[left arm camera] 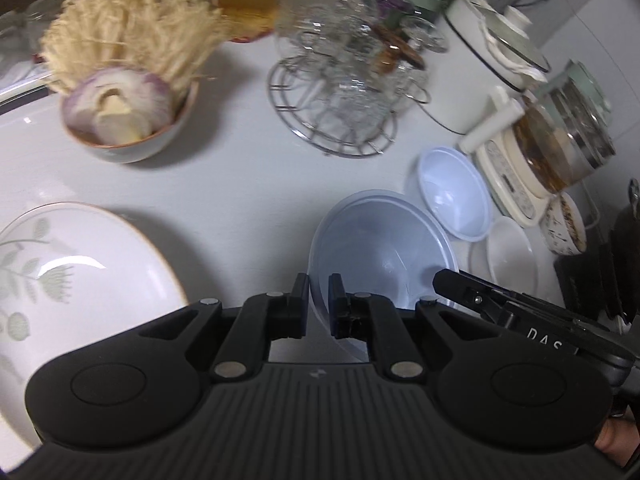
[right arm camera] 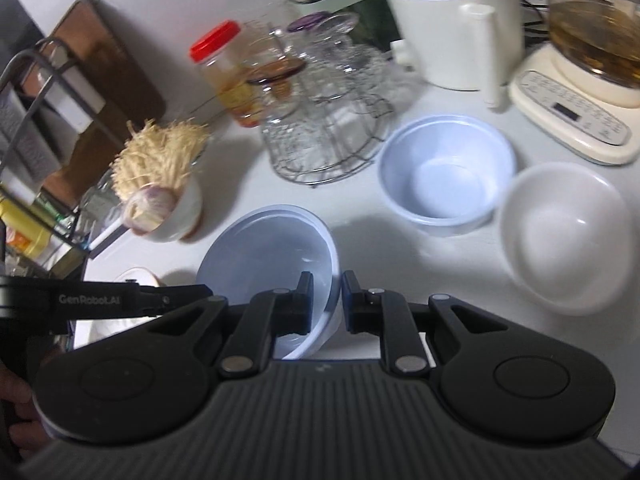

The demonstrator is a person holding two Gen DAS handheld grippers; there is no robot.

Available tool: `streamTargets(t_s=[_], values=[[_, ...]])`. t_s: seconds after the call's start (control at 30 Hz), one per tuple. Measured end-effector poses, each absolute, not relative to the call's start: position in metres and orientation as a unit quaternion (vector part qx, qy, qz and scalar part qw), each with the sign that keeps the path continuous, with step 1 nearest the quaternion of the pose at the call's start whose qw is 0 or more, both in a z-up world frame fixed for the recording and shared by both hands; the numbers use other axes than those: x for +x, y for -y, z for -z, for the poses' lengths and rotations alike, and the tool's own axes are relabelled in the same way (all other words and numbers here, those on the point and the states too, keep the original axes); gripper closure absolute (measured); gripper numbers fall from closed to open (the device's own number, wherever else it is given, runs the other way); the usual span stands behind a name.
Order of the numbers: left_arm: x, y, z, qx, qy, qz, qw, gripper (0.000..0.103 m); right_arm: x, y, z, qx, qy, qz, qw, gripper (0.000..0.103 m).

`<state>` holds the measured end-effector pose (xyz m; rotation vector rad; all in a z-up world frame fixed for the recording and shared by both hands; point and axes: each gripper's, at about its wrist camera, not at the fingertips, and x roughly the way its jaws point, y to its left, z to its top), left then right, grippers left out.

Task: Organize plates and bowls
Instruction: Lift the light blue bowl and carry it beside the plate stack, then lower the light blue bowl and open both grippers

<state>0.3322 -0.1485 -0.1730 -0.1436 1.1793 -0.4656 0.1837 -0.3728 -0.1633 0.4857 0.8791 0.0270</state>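
White kitchen bench (left arm camera: 240, 184), crowded: glass rack, kettle, bowl of onion and noodles.

You hold pale blue bowl (left arm camera: 380, 248) between both tools. Left tool (left arm camera: 318, 300) pinches its left rim, jaws narrow; right tool (right arm camera: 327, 300) pinches opposite rim, likewise narrow. Bowl tilted, seemingly lifted off bench.

Matching blue bowl (right arm camera: 446, 176) lies ahead and right of right tool, white bowl (right arm camera: 568, 240) just beside it. Right hand nearer; likely nesting spot.

Floral plate (left arm camera: 80, 264) sits left.
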Motion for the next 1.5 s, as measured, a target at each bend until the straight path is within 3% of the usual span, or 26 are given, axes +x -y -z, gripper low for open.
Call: streamTargets(t_s=[0.9, 0.93, 1.03, 1.5], values=[[0.323, 0.132, 0.195, -0.072, -0.542, 0.145, 0.825, 0.091, 0.195, 0.357, 0.195, 0.195, -0.436, -0.071, 0.876, 0.083], [0.321, 0.131, 0.193, -0.075, -0.541, 0.140, 0.826, 0.091, 0.195, 0.357, 0.194, 0.194, -0.436, -0.068, 0.876, 0.080], [0.316, 0.129, 0.181, -0.075, -0.531, 0.137, 0.833, 0.091, 0.192, 0.359, 0.189, 0.184, -0.427, -0.066, 0.883, 0.052], [0.283, 0.140, 0.096, -0.042, -0.490, 0.166, 0.854, 0.090, 0.160, 0.360, 0.115, 0.154, -0.380, -0.052, 0.911, 0.051]])
